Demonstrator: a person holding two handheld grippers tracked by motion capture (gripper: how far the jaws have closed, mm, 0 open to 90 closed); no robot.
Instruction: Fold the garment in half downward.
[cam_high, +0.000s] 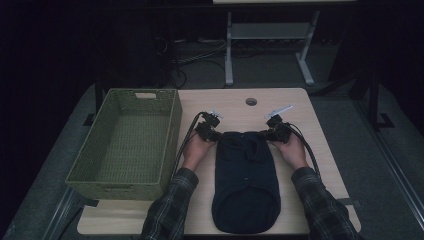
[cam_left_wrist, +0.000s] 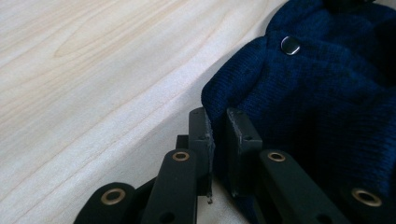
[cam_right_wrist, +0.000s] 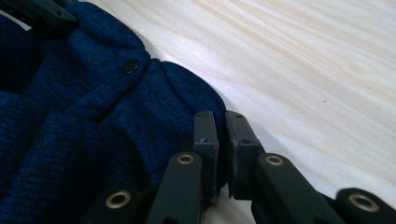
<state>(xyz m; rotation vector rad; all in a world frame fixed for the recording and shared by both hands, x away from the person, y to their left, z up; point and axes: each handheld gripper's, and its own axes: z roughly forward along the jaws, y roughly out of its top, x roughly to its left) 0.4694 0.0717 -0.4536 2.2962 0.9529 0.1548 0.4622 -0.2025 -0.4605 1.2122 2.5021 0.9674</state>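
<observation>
While a green woven basket (cam_high: 127, 142) sits empty just beyond our left gripper (cam_high: 209, 131), nothing lies between our tools on the pale wooden table (cam_high: 320, 145). We work a dark navy knitted garment (cam_high: 246, 180) with a metal snap (cam_left_wrist: 290, 45), spread flat between both grippers. Our left gripper's jaws pinch its upper corner; our right gripper (cam_high: 276, 131) clamps the opposite corner.

Knit garment (cam_high: 245, 180): flat on table (cam_high: 300, 107), between left gripper (cam_high: 209, 131) and right gripper (cam_high: 276, 131), its far corners at their jaws. Wicker basket (cam_high: 127, 145): on table, left of left gripper.
</observation>
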